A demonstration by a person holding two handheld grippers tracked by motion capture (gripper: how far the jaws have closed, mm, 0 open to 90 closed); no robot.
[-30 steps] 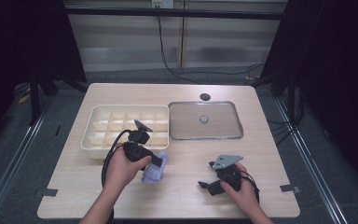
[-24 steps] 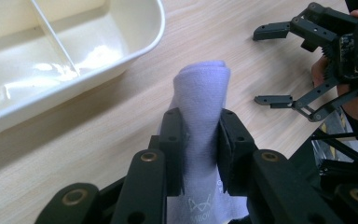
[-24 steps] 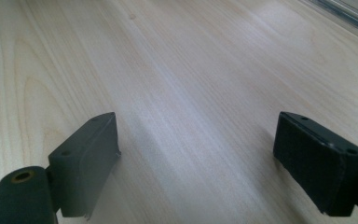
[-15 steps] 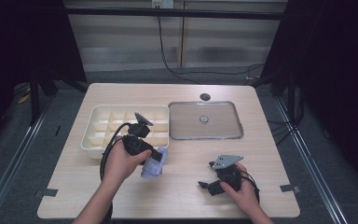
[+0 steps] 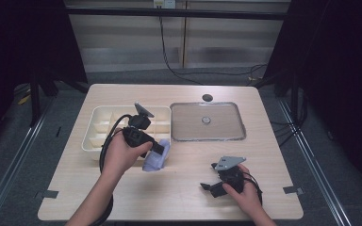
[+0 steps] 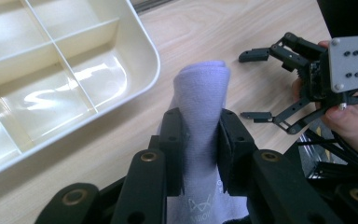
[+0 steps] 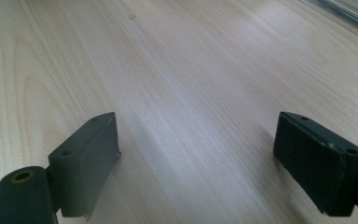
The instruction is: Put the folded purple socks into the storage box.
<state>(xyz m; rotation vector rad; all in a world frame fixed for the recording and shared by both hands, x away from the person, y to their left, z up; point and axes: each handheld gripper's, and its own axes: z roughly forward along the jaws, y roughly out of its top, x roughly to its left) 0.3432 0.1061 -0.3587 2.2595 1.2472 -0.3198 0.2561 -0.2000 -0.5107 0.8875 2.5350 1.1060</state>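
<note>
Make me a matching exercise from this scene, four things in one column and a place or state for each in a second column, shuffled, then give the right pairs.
Things:
1. folded lavender cloth
2. divided tray
3. right gripper
4. clear lid

States or places:
A. jaws wide apart over bare wood
B. flat on the table, right of the tray
C. pinched between the left gripper's jaws
D. cream, its compartments in sight empty

Pairs: 1-C, 2-D, 3-A, 4-B
</note>
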